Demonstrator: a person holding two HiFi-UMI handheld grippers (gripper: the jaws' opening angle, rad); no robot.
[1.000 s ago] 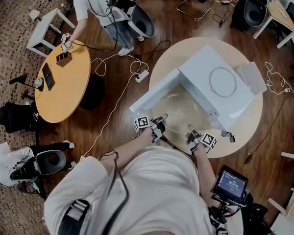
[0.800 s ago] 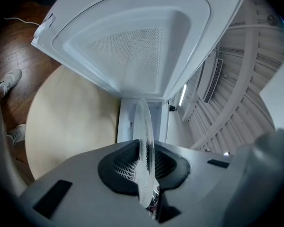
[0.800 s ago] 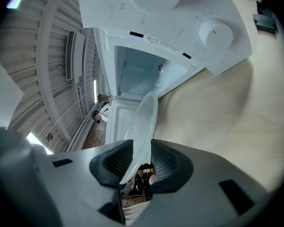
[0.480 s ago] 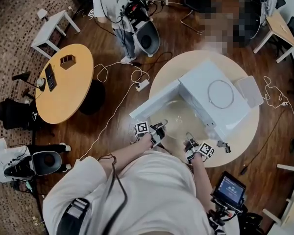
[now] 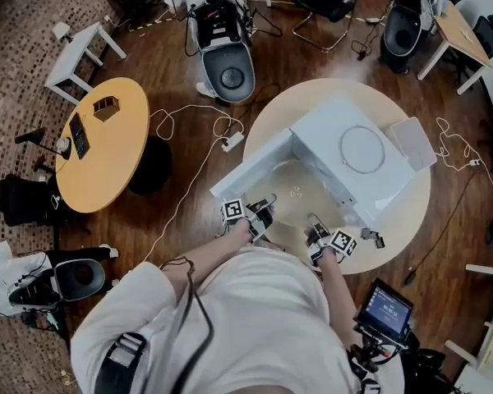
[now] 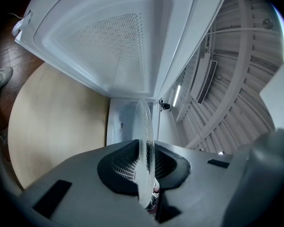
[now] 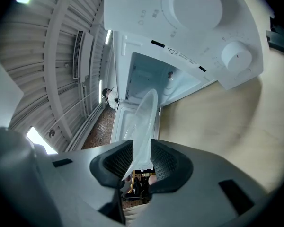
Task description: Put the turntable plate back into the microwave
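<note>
- Both grippers are clamping the turntable plate [image 5: 294, 189], one on each side of its near rim.
- Left gripper [image 5: 269, 203] is pinching down almost fully; in the left gripper view the left gripper [image 6: 145, 168] pads are squeezing the thin glass edge of the plate [image 6: 145, 126], which is standing edge-on between them.
- Right gripper [image 5: 315, 222] is sitting about half apart; in the right gripper view the right gripper [image 7: 141, 159] is gripping a thicker bit of the plate [image 7: 146, 115] rim, with the glass running slantwise across the gap.
- I'm holding the plate in front of the open microwave [image 5: 322, 134], at about 7 o'clock from its body in the head view and not inside the cavity.
- Microwave door [image 5: 251, 167] is swinging wide open, at 9 o'clock from the plate; its perforated inner window [image 6: 114, 39] is filling the top of the left gripper view.
- Control panel with a round knob [image 7: 236, 56] is showing at 1 o'clock in the right gripper view, with the cavity [image 7: 154, 79] just beyond the plate.
- Microwave is sitting on a pale round table [image 5: 412, 212].
- Small dark object [image 5: 371, 237] is lying on that table at 3 o'clock from my right gripper; I cannot tell what it is.
- Orange round table [image 5: 99, 150] is standing well apart at 9 o'clock.
</note>
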